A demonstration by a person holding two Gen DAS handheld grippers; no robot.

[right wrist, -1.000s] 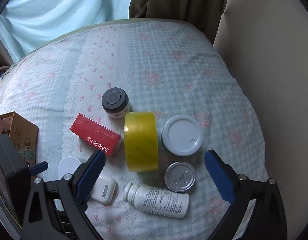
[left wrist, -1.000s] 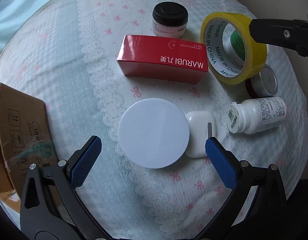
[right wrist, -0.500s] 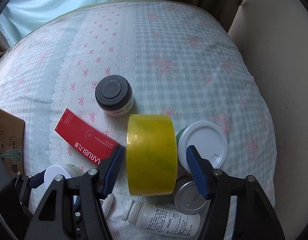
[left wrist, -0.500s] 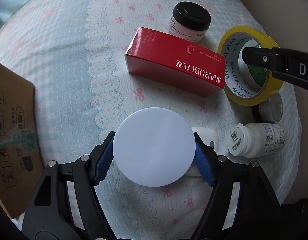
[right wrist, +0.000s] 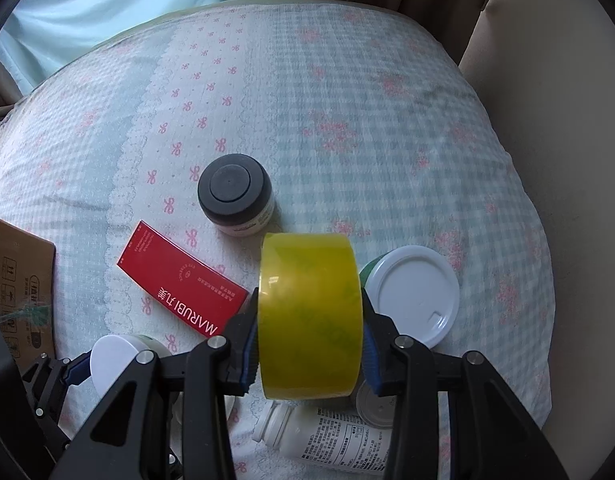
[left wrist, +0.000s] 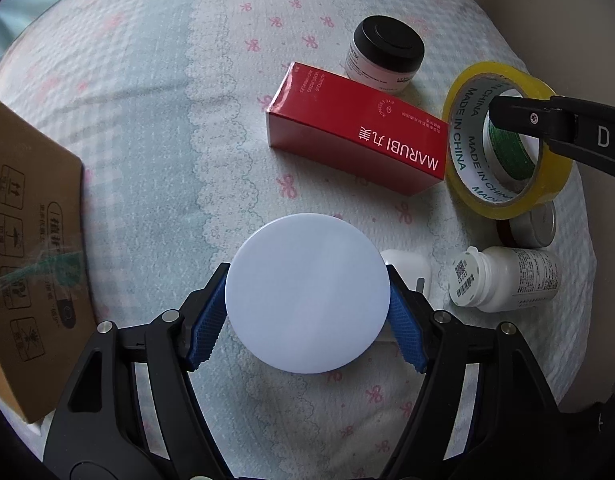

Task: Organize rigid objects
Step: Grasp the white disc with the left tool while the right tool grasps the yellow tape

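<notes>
My left gripper (left wrist: 307, 316) is shut on a round white-lidded jar (left wrist: 307, 292), its blue pads against both sides; the jar also shows in the right wrist view (right wrist: 115, 356). My right gripper (right wrist: 310, 344) is shut on an upright yellow tape roll (right wrist: 310, 316), which also shows in the left wrist view (left wrist: 507, 148). A red MARUBI box (left wrist: 355, 140) lies on the checked cloth (left wrist: 147, 120) between them. A black-lidded cream jar (left wrist: 387, 56) stands behind the box.
A white pill bottle (left wrist: 507, 280) lies on its side at the right, beside a white earbud case (left wrist: 411, 272) and a small metal tin (left wrist: 535, 226). A white-lidded green tub (right wrist: 411, 296) stands right of the tape. A cardboard box (left wrist: 31, 240) is at the left.
Both grippers moved forward and closed: the left onto the white-lidded jar, the right onto the yellow tape roll. Both were open and apart from these a second ago.
</notes>
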